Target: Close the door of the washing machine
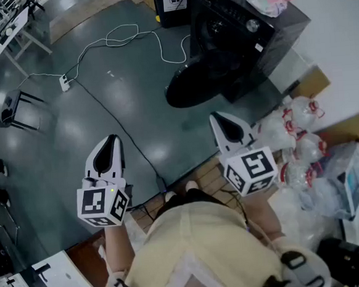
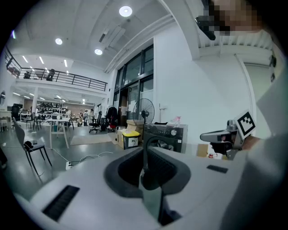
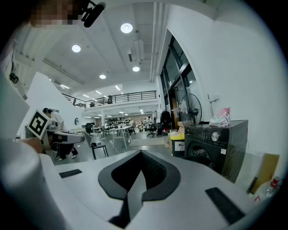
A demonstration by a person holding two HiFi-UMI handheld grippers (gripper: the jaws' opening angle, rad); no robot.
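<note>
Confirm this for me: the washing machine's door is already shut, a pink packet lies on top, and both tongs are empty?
No: the door stands open, swung out from the washing machine, as the head view shows. The pink packet does lie on top, and the left tongs and right tongs are both empty.

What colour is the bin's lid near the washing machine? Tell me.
The lid is yellow; left gripper view.

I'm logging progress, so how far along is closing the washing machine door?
Nothing is done yet: the door of the washing machine stands swung open. Nothing is in hand either: the left gripper and right gripper are both shut, empty and held short of the machine, with bare floor between. Left to do: move up to the door and push it closed.
</note>
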